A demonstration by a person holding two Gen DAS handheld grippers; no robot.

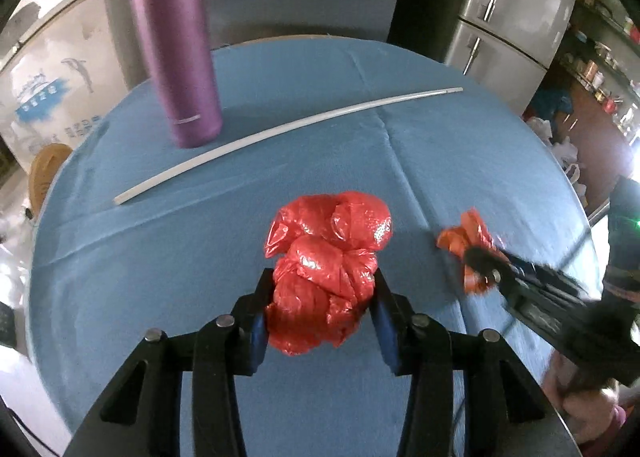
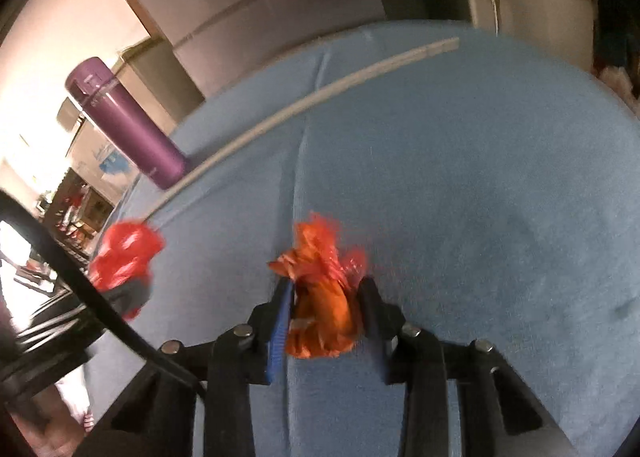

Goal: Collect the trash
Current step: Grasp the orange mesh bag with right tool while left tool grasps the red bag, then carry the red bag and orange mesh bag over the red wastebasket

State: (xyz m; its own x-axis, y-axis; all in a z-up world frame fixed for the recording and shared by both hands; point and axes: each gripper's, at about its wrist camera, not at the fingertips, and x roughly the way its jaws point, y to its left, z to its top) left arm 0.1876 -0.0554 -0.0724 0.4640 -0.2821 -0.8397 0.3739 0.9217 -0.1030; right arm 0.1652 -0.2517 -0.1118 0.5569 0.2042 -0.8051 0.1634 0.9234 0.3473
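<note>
A crumpled red plastic bag lies on the blue tablecloth, and my left gripper is shut on its near part, pads pressing both sides. The same red bag shows at the left of the right wrist view, blurred. My right gripper is shut on a smaller orange wrapper with a red frilly top. In the left wrist view the right gripper sits at the right with the orange wrapper in its tips.
A tall purple bottle stands upright at the back left. A long thin white stick lies across the cloth behind the bags. Grey cabinets and shelves stand beyond the table. The bottle and stick also show in the right wrist view.
</note>
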